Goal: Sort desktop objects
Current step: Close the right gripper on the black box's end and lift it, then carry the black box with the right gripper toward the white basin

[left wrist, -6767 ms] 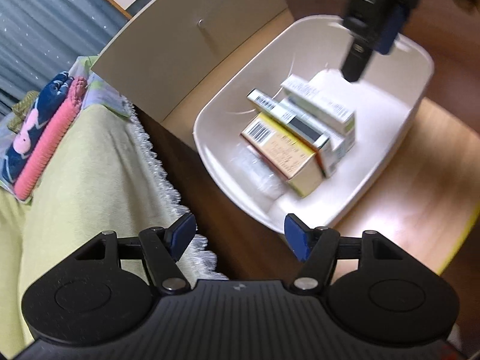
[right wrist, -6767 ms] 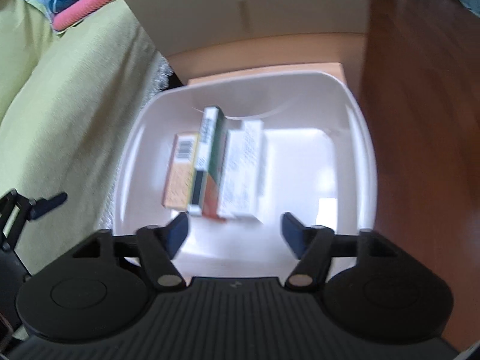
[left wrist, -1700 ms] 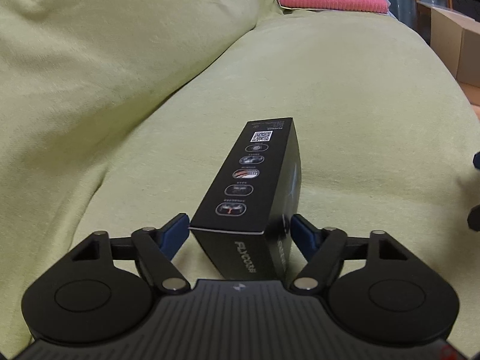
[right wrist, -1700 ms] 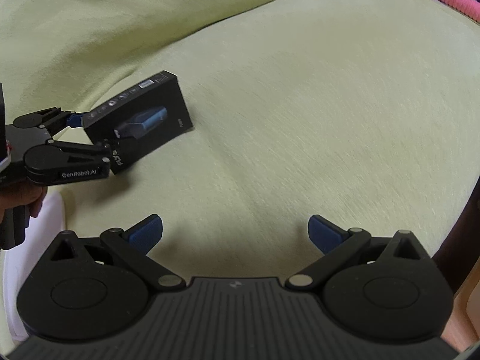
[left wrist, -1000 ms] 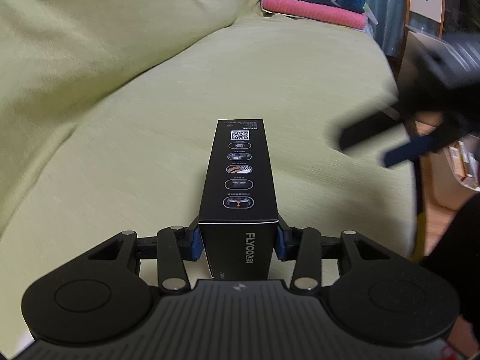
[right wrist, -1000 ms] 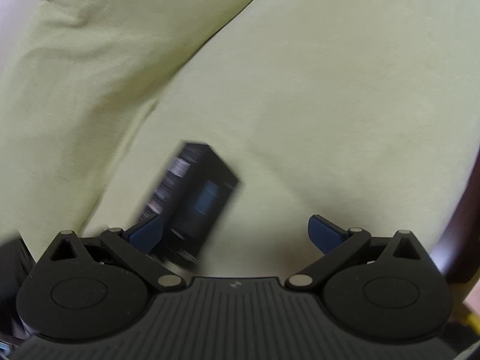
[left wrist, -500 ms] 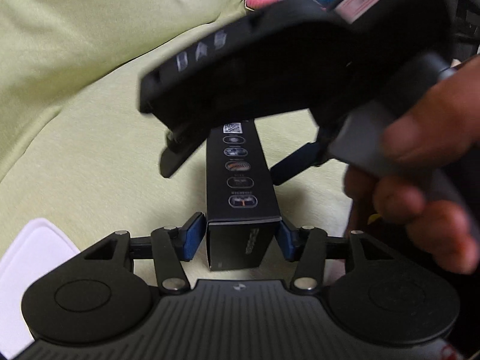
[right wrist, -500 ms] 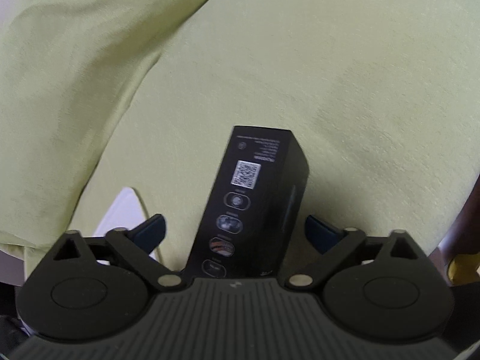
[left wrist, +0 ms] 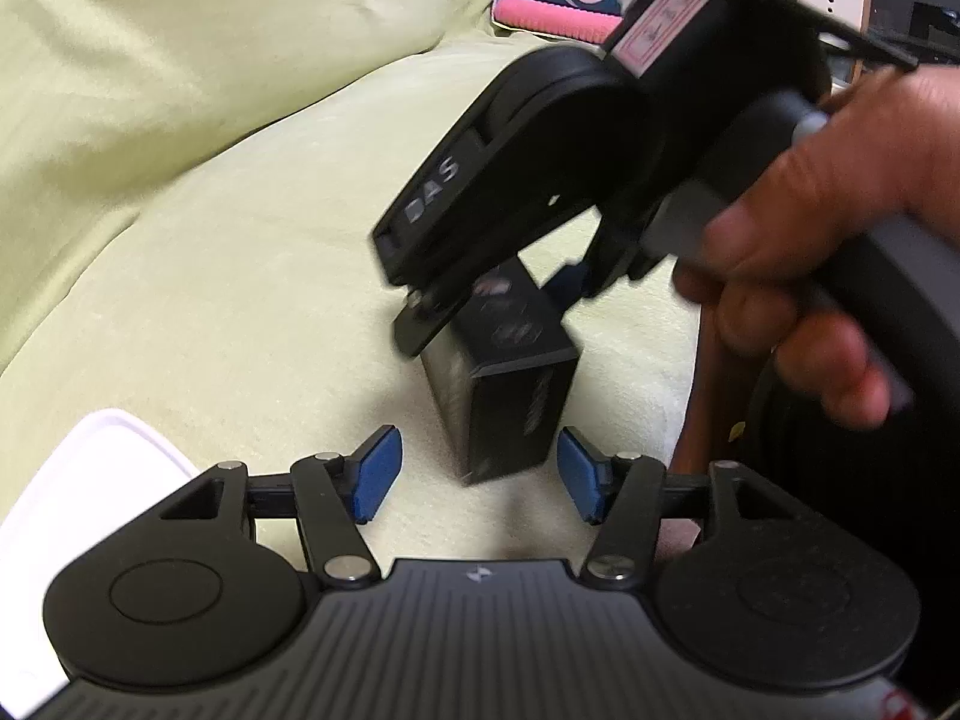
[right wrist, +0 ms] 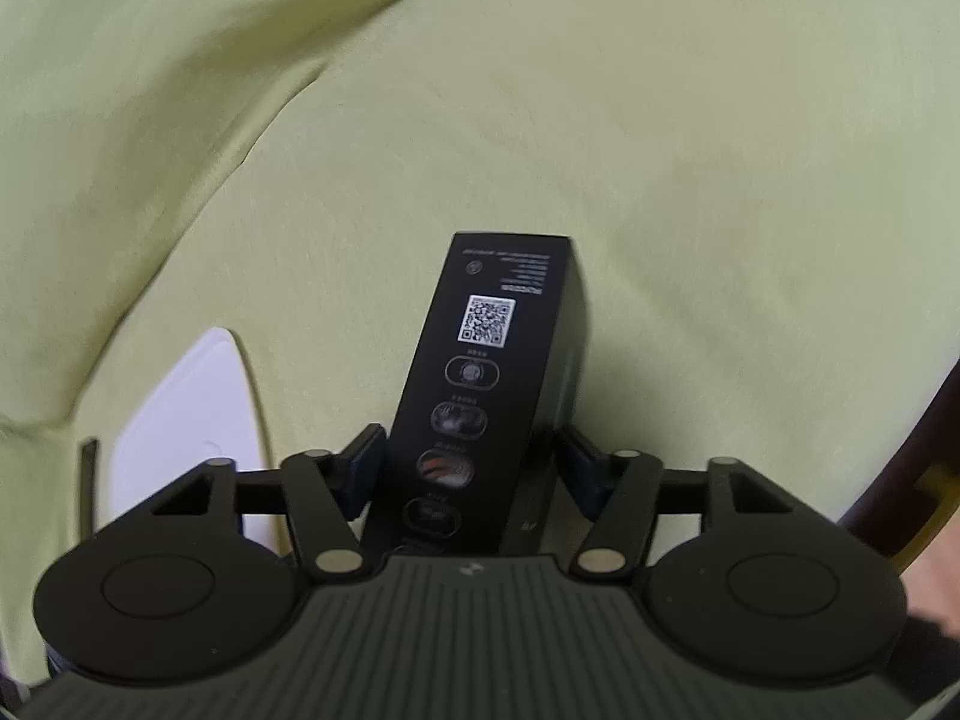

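**Operator:** Where is the box, and which tongs have it?

**Manual:** The black box (right wrist: 498,396) sits between the fingers of your right tongs (right wrist: 474,468), which pinch it across its narrow sides near one end. It hangs above the green sofa cushion (right wrist: 690,180). Your left tongs (left wrist: 477,474) are spread, with both blue pads (left wrist: 378,474) clear of the box's near end. Your hand (left wrist: 828,252) grips the right handle.

**Operator:** How will the box handle?

**Manual:** Treat it as a light, stiff cardboard carton. Its printed faces look smooth, so expect some slip under the pads. Judged from the long shape, a hold close to one end lets the free end swing. Take hold nearer the middle of the long sides where you can, and squeeze only enough to stop sliding; thin carton walls may dent.

**Operator:** What containers are in reach?

**Manual:** A white tray (left wrist: 78,480) shows at the lower left of the left wrist view, and the right wrist view shows its rim beside the sofa. Its contents are not visible from either camera, so you cannot confirm what it holds.

**Operator:** What could go wrong next?

**Manual:** The cushion is soft. A box set on end there would likely topple. Lay it flat or carry it to the tray.
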Available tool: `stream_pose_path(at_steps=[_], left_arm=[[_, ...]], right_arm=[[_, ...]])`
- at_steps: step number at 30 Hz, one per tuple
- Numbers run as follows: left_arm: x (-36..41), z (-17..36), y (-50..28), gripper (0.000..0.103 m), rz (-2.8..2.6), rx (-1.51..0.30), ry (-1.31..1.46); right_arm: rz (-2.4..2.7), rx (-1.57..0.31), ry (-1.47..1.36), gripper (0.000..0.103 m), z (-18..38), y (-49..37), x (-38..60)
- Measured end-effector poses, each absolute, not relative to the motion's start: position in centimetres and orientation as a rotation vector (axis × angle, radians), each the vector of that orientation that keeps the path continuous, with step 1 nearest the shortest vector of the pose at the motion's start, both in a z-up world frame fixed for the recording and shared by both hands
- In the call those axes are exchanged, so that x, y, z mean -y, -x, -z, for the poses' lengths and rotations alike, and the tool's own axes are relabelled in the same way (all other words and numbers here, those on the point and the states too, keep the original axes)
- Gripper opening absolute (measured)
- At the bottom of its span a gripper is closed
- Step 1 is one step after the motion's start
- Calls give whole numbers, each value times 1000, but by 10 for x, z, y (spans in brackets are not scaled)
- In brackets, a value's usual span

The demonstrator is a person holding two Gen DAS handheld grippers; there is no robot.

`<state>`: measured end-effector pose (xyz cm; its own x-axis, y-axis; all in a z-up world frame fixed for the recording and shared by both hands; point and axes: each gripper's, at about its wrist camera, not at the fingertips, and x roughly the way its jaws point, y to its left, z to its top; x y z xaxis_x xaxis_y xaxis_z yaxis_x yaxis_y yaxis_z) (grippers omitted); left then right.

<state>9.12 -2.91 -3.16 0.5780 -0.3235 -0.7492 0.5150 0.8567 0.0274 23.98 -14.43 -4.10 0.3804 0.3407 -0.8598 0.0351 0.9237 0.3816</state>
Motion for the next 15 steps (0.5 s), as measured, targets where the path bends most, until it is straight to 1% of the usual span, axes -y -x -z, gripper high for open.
stream_pose_path(at_steps=[4, 15], left_arm=[[24, 31, -92, 62, 491, -822, -246], [20, 29, -89, 63, 492, -827, -236]], right_arm=[[-187, -1176, -301, 49, 39, -245, 144], [-176, -1237, -308, 49, 63, -252, 137]])
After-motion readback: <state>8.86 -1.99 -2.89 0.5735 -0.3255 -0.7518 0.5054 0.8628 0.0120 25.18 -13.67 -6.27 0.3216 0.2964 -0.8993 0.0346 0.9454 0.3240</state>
